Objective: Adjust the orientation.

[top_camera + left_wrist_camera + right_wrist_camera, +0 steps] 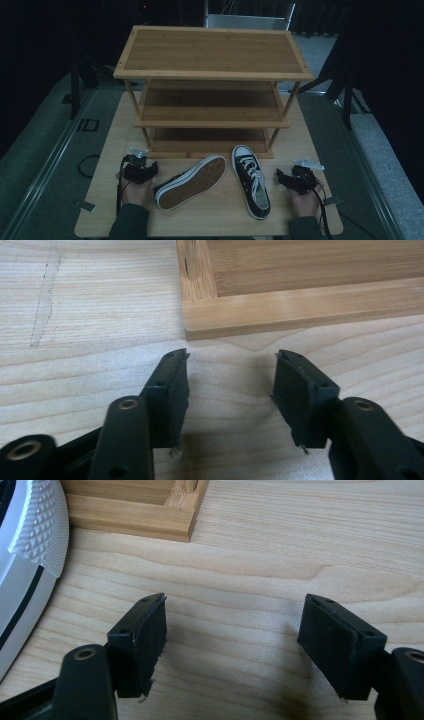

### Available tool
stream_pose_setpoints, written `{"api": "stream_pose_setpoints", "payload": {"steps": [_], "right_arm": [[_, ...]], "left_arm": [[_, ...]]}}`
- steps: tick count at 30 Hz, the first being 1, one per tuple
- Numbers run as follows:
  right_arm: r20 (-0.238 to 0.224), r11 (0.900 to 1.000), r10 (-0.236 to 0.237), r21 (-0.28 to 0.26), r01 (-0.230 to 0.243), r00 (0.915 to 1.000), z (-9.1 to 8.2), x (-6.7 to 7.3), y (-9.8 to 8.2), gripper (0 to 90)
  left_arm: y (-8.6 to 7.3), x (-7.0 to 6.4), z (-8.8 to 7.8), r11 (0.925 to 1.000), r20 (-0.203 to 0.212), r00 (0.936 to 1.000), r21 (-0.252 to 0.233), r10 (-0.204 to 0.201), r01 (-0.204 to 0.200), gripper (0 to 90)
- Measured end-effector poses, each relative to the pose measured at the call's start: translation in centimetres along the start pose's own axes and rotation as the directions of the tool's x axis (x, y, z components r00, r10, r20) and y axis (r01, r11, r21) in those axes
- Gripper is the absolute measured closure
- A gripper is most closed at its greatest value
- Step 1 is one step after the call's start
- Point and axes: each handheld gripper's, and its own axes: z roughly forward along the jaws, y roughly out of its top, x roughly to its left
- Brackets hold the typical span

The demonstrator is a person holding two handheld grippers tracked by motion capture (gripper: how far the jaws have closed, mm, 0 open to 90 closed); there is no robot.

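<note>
The three-tier wooden shoe rack [212, 90] stands at twelve o'clock on the surface [210, 215], shelves bare, likely awaiting shoes. One sneaker [190, 181] lies on its side at seven o'clock, the other sneaker [251, 181] upright at five. The left gripper [141, 171] and right gripper [292, 179] flank them, fingers spread, pinching nothing.

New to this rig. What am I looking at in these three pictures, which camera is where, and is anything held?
A person sits at a wooden table with a hand-held two-jaw tool in each hand: the left gripper and the right gripper. The high view looks down from above. The other two come from cameras riding on each gripper, looking along its black jaws. On the table stands a three-tier wooden rack. In front of it lie two black sneakers: the left sneaker tipped with its sole showing, the right sneaker upright. Both grippers' jaws stand open over bare wood; nothing is held.
</note>
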Motion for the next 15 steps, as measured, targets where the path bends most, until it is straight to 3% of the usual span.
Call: {"api": "stream_pose_setpoints", "payload": {"steps": [4, 5, 7, 8, 10, 12, 15], "right_arm": [[-0.001, 1.0, -0.001, 0.0, 0.001, 1.0, 0.0, 0.0, 0.0, 27.0], [-0.001, 1.0, -0.001, 0.0, 0.001, 1.0, 0.0, 0.0, 0.0, 27.0], [-0.001, 1.0, -0.001, 0.0, 0.001, 1.0, 0.0, 0.0, 0.0, 27.0], [-0.001, 1.0, -0.001, 0.0, 0.001, 1.0, 0.0, 0.0, 0.0, 27.0], [-0.002, 1.0, -0.002, -0.001, 0.002, 1.0, 0.0, 0.0, 0.0, 27.0], [-0.002, 1.0, -0.002, -0.001, 0.002, 1.0, 0.1, 0.0, 0.0, 27.0], [-0.003, 1.0, -0.002, -0.001, 0.002, 1.0, 0.1, 0.0, 0.0, 27.0]], "left_arm": [[0.1, 0.2, -0.4, 0.9997, 0.028, 0.9995, -0.018, -0.015, 0.015, 50.6], [0.1, 0.2, -0.8, 0.9991, 0.051, 0.9986, -0.039, -0.016, 0.018, 50.6], [0.1, 0.2, -0.8, 0.9991, 0.051, 0.9986, -0.039, -0.016, 0.018, 50.6], [0.1, 0.0, -1.3, 0.9984, 0.083, 0.9965, -0.054, -0.01, 0.015, 50.6], [0.2, -0.8, -2.2, 0.9973, 0.157, 0.9876, -0.073, 0.012, -0.001, 51.3], [0.3, -1.4, -2.8, 0.9956, 0.193, 0.9806, -0.092, 0.037, -0.019, 52.0], [0.4, -2.2, -3.7, 0.9924, 0.261, 0.9618, -0.109, 0.084, -0.057, 53.1]]}}
